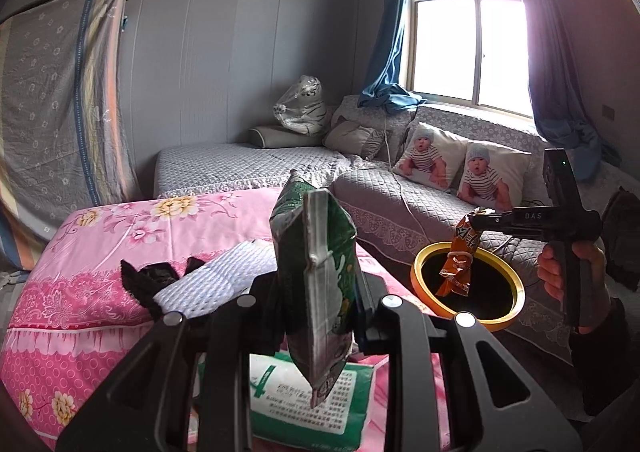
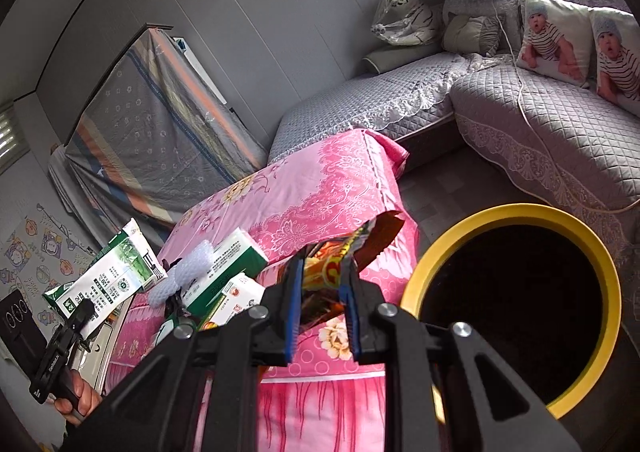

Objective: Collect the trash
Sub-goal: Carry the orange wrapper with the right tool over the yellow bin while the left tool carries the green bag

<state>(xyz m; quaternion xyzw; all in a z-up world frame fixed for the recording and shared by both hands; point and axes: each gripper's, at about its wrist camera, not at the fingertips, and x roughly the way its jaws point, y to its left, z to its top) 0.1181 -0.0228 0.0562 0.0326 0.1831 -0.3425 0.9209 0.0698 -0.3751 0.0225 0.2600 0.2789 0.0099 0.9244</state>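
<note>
two tools clenched, left tool (image 1: 316, 292) on green packet (image 1: 316, 272), right tool (image 2: 322, 304) on orange wrapper (image 2: 340, 264) beside bin (image 2: 424, 272)

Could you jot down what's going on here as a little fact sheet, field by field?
Place: room with sofa
Left gripper: shut on green snack bag
Right gripper: shut on orange wrapper
Bin: yellow-rimmed, dark inside, on the floor by the sofa
Orange wrapper position: hanging over the bin's mouth
Left on pink-covered table: green-and-white packet, white foam netting
</note>
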